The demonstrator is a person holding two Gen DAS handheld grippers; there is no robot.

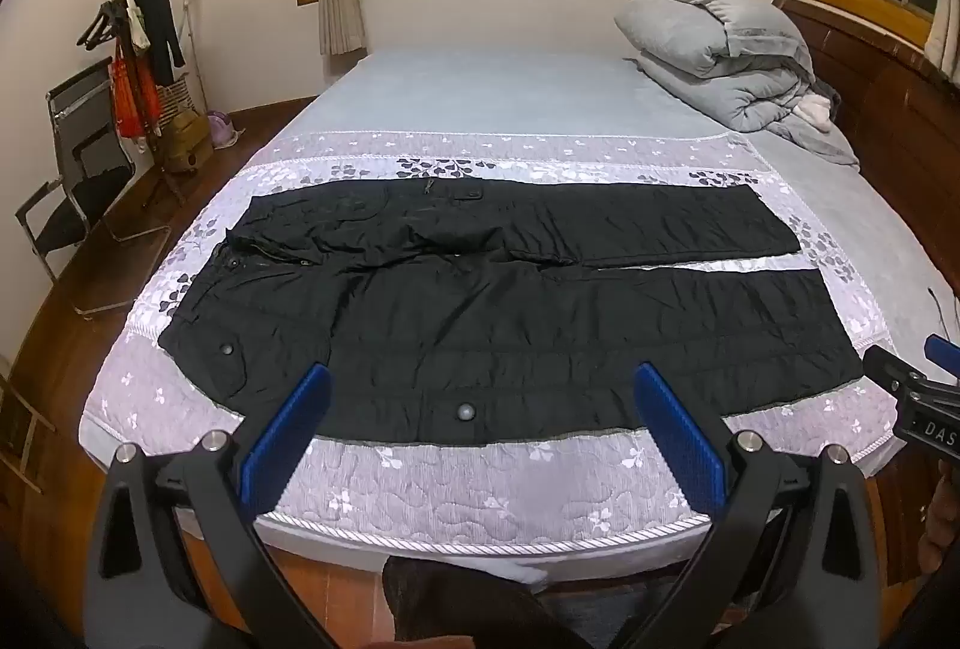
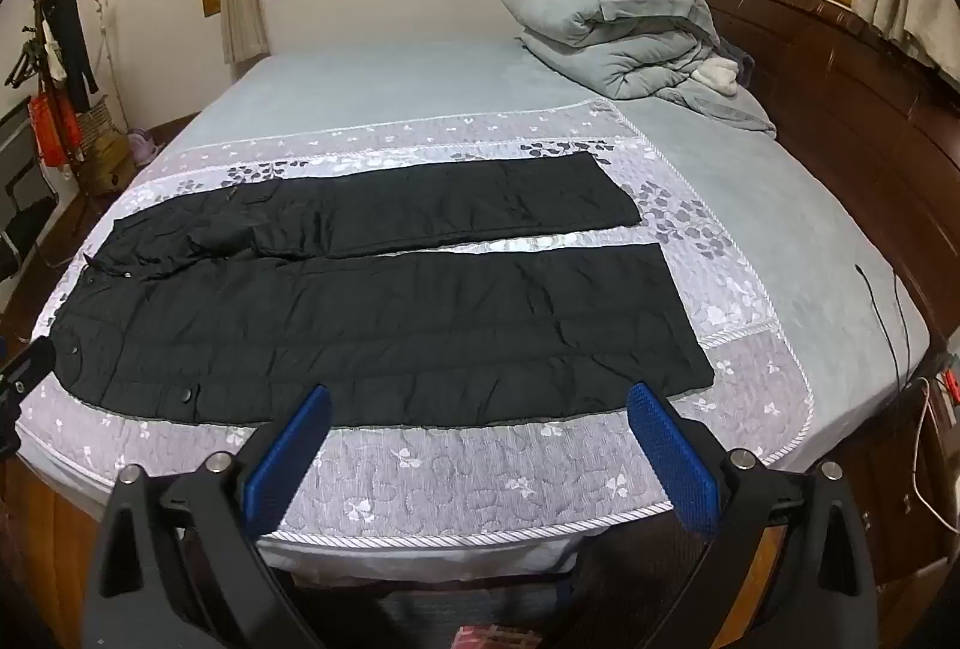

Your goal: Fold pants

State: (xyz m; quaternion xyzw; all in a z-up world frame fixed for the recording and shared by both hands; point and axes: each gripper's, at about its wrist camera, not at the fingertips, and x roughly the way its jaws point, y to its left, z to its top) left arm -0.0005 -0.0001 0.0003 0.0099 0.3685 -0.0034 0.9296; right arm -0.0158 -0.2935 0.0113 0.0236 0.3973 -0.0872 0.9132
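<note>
Here, with both grippers, left gripper [image 1: 480,397] and right gripper [image 2: 480,418], wide-jawed and empty, pinch the pants [image 1: 510,313] along the near leg's edge and fold evenly.

Lettering on right gripper [image 1: 927,397]: white capitals "DAS" on the black body at the right edge of the left wrist view; the frame edge cuts the word off, so anything after these letters cannot be read.
Left gripper [image 1: 480,397]: no lettering visible on its black arms or blue pads.
Pants [image 1: 480,301]: no readable label or brand; the round snaps are plain.
Quilt [image 2: 480,469]: floral pattern only, no text.
Red bag on the coat rack [image 1: 129,96]: too small and blurred to tell any print.
</note>
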